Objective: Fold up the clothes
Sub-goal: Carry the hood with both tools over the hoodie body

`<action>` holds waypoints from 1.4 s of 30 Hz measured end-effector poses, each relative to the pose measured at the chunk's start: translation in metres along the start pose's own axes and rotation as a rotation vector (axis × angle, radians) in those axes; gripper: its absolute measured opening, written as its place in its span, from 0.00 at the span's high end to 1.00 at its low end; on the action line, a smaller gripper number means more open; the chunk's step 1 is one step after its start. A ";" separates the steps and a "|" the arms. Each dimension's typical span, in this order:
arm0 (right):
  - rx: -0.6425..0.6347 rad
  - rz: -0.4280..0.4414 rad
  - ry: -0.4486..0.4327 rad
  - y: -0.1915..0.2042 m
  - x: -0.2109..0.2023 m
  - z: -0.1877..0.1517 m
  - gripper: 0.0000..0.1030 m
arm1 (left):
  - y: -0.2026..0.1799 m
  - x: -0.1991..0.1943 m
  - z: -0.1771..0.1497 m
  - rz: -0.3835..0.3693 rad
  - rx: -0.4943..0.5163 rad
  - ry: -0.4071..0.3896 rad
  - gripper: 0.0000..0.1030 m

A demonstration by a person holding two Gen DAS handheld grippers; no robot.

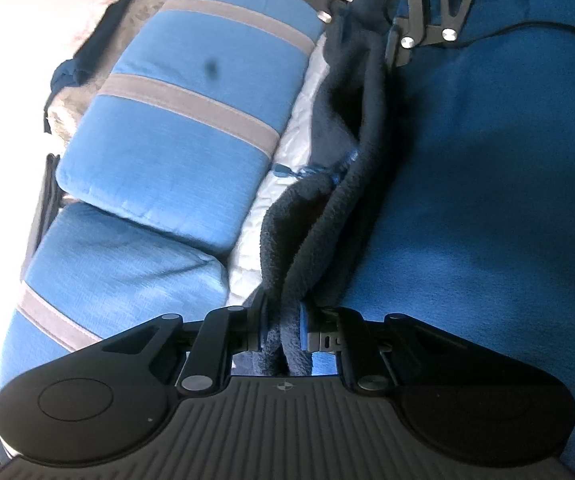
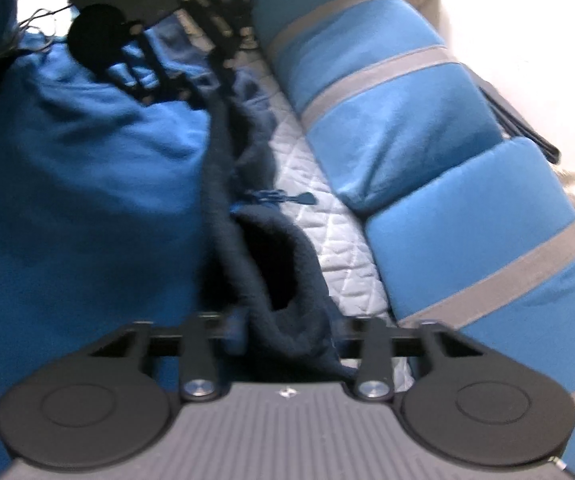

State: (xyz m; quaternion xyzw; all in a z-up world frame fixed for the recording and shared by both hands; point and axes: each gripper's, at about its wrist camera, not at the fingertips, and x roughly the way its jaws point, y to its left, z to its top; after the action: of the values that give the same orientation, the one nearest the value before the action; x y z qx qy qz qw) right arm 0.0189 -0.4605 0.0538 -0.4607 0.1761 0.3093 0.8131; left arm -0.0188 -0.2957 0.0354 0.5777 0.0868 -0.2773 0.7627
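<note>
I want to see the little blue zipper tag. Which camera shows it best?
The left wrist view shows the zipper tag best: it is sharp there, lying on the white quilted cover beside the dark fleece garment. The right wrist view shows the same tag too, but that picture is blurrier.

This is a home, most likely a living room or bedroom. Plump blue cushions (image 1: 191, 120) with grey stripes (image 2: 383, 76) lie in a row like the back of a sofa or daybed, along a white quilted cover (image 2: 327, 216) stitched in diamonds. More soft fabric is heaped behind the cushions, against a plain pale wall (image 1: 15, 60).
</note>
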 end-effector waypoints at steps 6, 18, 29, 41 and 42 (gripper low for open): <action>-0.023 -0.028 -0.007 -0.010 -0.001 0.010 0.80 | 0.012 0.007 0.003 0.060 -0.001 0.006 0.86; 0.046 -0.195 0.006 -0.068 0.028 0.029 0.84 | 0.051 0.037 0.019 0.197 -0.023 0.027 0.87; 0.163 -0.199 0.025 -0.094 0.049 0.028 0.85 | 0.062 0.058 0.025 0.256 -0.006 0.041 0.88; 0.273 -0.188 0.040 -0.115 0.073 0.026 0.84 | 0.068 0.087 0.022 0.280 -0.012 0.058 0.87; 0.276 -0.187 0.041 -0.116 0.076 0.025 0.84 | 0.067 0.090 0.022 0.278 -0.016 0.061 0.87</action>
State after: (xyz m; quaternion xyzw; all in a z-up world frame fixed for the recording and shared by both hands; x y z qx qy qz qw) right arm 0.1527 -0.4574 0.0976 -0.3652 0.1901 0.1957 0.8901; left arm 0.0869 -0.3330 0.0579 0.5864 0.0312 -0.1504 0.7953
